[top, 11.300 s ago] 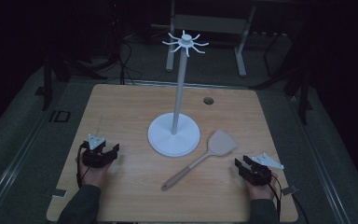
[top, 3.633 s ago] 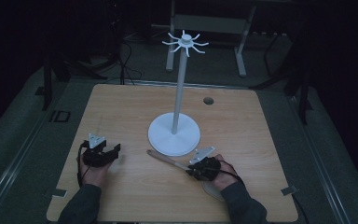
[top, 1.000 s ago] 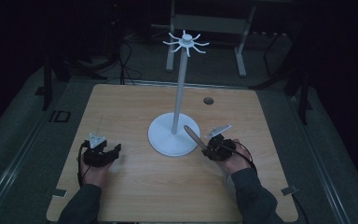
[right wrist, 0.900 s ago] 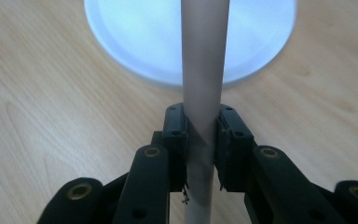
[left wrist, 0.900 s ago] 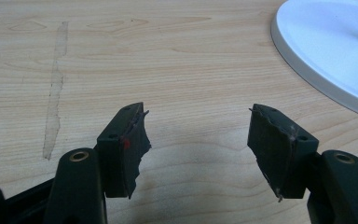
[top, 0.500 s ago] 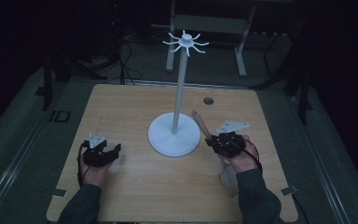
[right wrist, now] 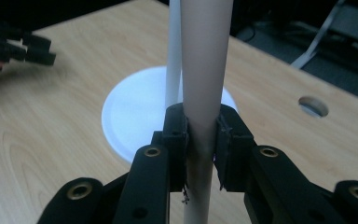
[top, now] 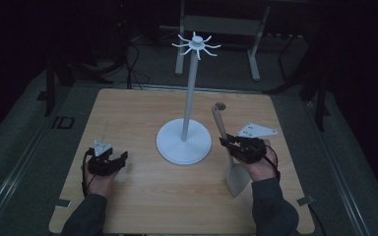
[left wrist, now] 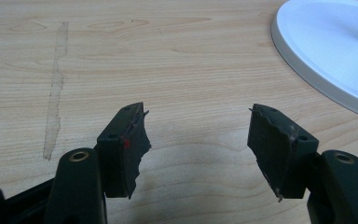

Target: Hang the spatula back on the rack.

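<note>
My right gripper (top: 228, 143) has its jaws clamped on the spatula (top: 229, 152) handle, beside the white stand (top: 184, 142). My left gripper (left wrist: 198, 140) rests on the worktop (top: 128, 118), jaws wide.

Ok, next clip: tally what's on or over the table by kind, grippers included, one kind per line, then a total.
Grippers: 2, the left gripper open over bare wood, the right gripper shut on the spatula's handle.
Stands: 1, the white hook stand at the middle of the table.
Utensils: 1, the spatula, blade hanging down toward the person.
Total: 4
</note>
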### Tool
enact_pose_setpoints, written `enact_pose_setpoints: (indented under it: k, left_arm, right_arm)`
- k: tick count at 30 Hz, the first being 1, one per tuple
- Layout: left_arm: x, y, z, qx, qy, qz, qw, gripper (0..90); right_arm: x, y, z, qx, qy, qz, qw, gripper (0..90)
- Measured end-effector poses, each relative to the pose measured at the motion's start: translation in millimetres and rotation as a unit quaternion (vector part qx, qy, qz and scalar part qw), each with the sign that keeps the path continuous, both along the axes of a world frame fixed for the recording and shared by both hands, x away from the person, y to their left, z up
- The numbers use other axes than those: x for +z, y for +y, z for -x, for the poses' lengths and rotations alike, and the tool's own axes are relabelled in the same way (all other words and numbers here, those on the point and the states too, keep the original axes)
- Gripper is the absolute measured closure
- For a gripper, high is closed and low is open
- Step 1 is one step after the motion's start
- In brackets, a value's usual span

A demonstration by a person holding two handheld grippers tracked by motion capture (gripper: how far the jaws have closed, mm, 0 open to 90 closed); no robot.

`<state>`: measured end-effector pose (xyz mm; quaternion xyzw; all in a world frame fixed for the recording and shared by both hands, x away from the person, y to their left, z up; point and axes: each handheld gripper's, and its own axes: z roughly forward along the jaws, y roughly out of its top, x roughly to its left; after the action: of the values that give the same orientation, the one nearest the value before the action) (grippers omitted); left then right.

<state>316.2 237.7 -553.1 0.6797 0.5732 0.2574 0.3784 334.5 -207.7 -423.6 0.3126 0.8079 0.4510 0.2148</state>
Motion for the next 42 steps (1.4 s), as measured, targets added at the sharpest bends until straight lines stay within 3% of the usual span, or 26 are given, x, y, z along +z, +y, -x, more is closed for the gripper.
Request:
enact_pose_setpoints:
  k: [6,22,42]
  left_arm:
    - [0.2,0.1,0.2,0.0,0.0,-0.001,1.0,37.2]
    - [0.3,0.3,0.1,0.0,0.0,0.0,1.0,37.2]
    - [-0.5,2.3,-0.4,0.005,0.001,0.013,0.9999,37.8]
  right_arm:
    - [6.2,3.1,4.1,0.003,-0.023,-0.016,0.9996,76.0]
    - [19.5,9.2,5.0,0.007,-0.043,-0.057,0.9974,76.0]
    - [48.0,17.8,-4.4,0.001,-0.065,-0.075,0.9951,76.0]
